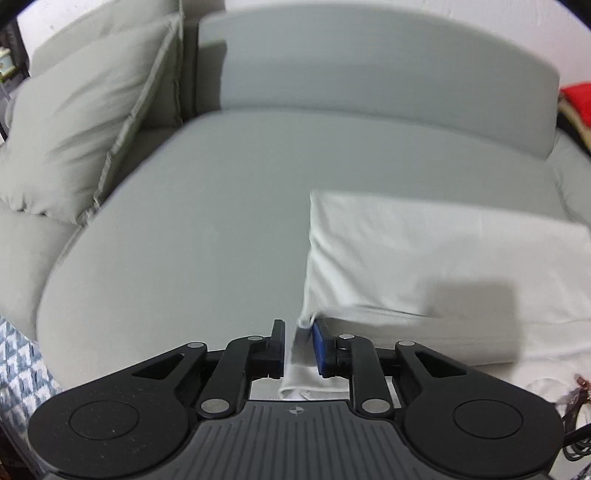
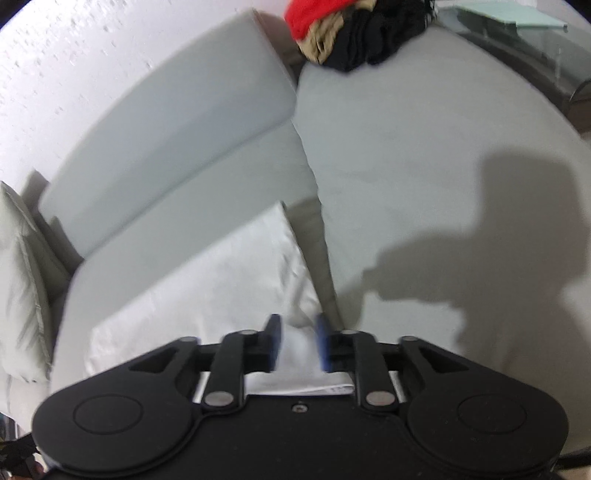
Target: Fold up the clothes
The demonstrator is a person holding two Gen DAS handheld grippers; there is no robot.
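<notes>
Standing parted, the left gripper (image 1: 299, 345) has a corner of the white garment (image 1: 424, 266) loose between its jaws, the pads not pressing it. The right gripper (image 2: 297, 343) is likewise spread over the cloth's other corner. The folded garment lies on the grey sofa seat (image 1: 192, 229), near a pile of clothes (image 2: 343, 33).

Honestly there's no readable writing, brand name or number anywhere in either view. The closest thing to a sign is a little round crosshair mark (image 1: 296, 410) stamped on the ribbed grey plate of the left gripper (image 1: 298, 347) (it's just a symbol, no letters).
</notes>
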